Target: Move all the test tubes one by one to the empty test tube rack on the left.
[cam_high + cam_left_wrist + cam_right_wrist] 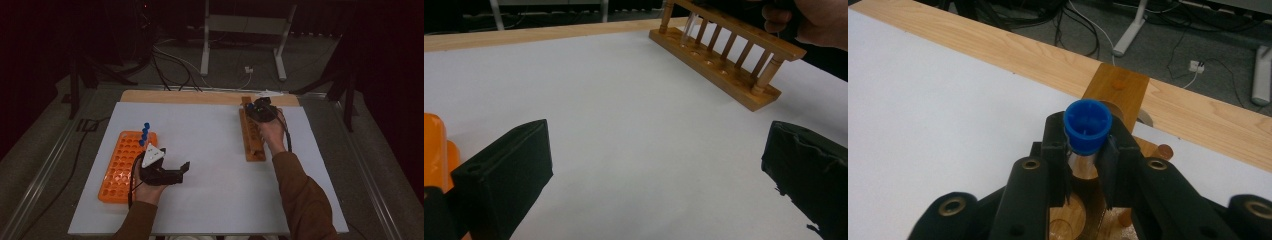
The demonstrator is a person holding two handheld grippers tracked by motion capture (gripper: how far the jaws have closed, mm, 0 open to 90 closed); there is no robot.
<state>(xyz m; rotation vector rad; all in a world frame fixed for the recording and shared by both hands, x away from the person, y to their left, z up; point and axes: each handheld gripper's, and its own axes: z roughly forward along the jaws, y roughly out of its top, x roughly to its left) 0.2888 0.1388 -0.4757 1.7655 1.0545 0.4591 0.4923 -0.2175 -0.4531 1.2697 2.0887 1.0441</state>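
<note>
A wooden test-tube rack (252, 137) lies lengthwise at the right of the white mat. My right gripper (260, 111) is over its far end, shut on a clear tube with a blue cap (1088, 125). In the right gripper view the jaws of this gripper (1087, 145) pinch the tube just under the cap, above the rack's top board (1118, 87). An orange rack (122, 165) sits at the left with three blue-capped tubes (145, 132) at its far end. Beside it my left gripper (182, 172) rests open and empty, pointing right; its gripper view shows the jaws (654, 175) wide apart, facing the wooden rack (724, 65).
The white mat (210, 200) covers a wooden table whose bare far edge (200, 96) shows beyond it. Cables (170, 60) and a desk frame (240, 30) are on the floor behind the table. The orange rack's corner (434, 150) touches the left jaw's side.
</note>
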